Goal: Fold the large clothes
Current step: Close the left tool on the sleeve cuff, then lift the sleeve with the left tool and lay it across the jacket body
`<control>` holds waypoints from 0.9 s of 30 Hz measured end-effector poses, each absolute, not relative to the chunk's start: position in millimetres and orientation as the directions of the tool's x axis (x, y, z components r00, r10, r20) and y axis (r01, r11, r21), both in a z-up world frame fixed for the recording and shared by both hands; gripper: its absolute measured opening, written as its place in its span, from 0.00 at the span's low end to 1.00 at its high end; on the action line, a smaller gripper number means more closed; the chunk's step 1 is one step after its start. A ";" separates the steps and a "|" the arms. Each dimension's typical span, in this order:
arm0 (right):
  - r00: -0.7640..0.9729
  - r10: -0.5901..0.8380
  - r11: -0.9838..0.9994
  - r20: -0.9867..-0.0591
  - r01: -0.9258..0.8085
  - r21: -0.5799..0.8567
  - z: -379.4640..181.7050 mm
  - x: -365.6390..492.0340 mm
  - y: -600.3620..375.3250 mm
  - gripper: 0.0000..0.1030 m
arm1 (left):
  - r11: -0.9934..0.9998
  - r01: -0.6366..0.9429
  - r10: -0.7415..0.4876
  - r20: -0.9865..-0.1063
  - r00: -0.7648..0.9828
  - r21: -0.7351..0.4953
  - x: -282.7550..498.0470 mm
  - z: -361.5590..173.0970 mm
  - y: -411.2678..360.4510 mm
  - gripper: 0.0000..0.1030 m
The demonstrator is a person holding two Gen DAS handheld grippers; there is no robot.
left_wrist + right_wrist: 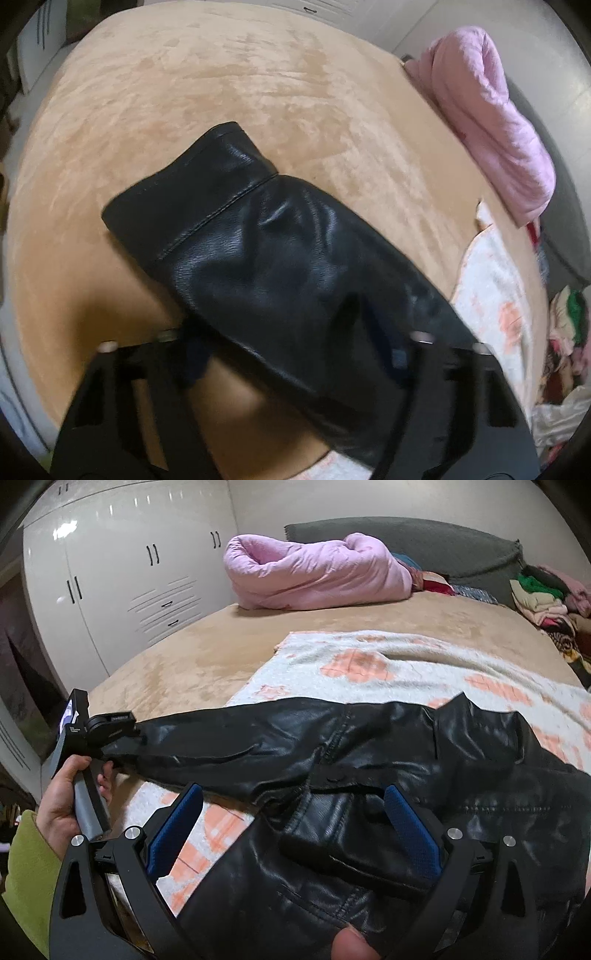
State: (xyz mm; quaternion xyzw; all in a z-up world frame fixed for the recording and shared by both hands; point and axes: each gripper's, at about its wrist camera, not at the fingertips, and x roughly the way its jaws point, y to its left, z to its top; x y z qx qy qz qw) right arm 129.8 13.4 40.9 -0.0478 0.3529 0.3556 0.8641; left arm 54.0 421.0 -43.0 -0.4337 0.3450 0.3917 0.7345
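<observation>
Two grippers work a black leather jacket (351, 775) lying on the patterned blanket (369, 664) and tan bedspread (221, 92): the left gripper (295, 332) straddles the sleeve (236, 221), grip unclear through blur; the right gripper (291, 819) gapes wide over the body, pads clear

Black jacket sleeve (258, 236) hides the left claw's (273, 332) blurred fingertips.

The jacket (369, 746) in front of me is black leather-look material, glossy and finely grained, with stitched seams. My right fingers (173, 827) carry blue, rough-textured pads on matt black plastic. Bed cover (221, 92): tan plush, velvety. Quilt (314, 572): pink, soft cloth. Wardrobe (110, 572): glossy white.
</observation>
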 end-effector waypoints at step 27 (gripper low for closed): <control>0.603 0.533 0.843 -0.594 -0.436 0.314 35.6 134.8 -105.5 0.95 | 0.826 -0.451 0.272 -0.462 0.844 -0.338 61.6 109.9 259.4 0.01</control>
